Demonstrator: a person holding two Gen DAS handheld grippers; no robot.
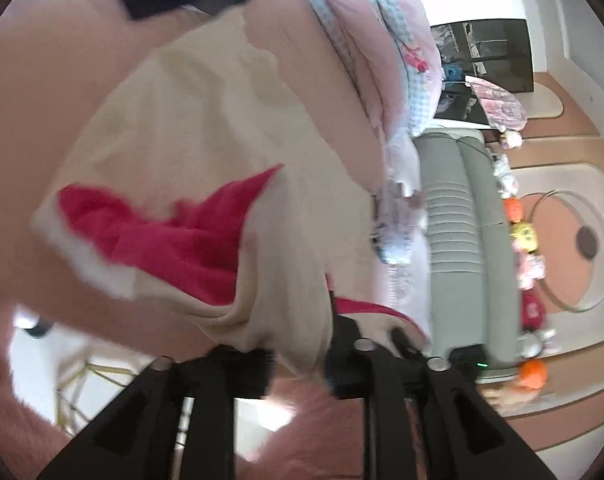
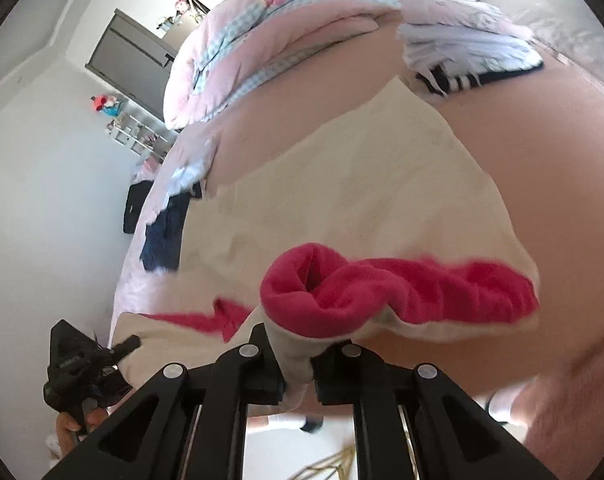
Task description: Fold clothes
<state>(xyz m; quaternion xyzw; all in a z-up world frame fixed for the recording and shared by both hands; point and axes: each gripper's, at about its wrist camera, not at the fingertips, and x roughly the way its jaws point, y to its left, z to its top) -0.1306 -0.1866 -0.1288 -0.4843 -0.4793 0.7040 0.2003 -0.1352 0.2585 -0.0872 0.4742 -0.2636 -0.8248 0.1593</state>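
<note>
On the pink bed [image 2: 522, 168], a cream garment [image 2: 342, 200] with a red lining [image 2: 402, 292] was spread out, its near edge lifted toward both cameras. The right gripper [image 2: 297, 376] was pointed steeply downward over the bed's edge, and its jaws were seen clenched on a bunched fold of the cream cloth, which was pinched between the pads and hung a little below them. In the left wrist view, the left gripper [image 1: 302, 364] was angled downward and rolled to one side, so that the room appeared tipped over. Its jaws were parted, with the hem of the cream garment [image 1: 205, 128] draped down into the gap between them; the pads were not seen pressing on the cloth, though motion blur softened that area. From the right wrist view, the left gripper [image 2: 89, 364] was seen at the lower left, held by a hand [image 2: 71, 428] beneath it, beside the garment's near corner. A folded pink quilt [image 2: 261, 40] and dark clothes [image 2: 165, 232] were left farther back on the bed.
</note>
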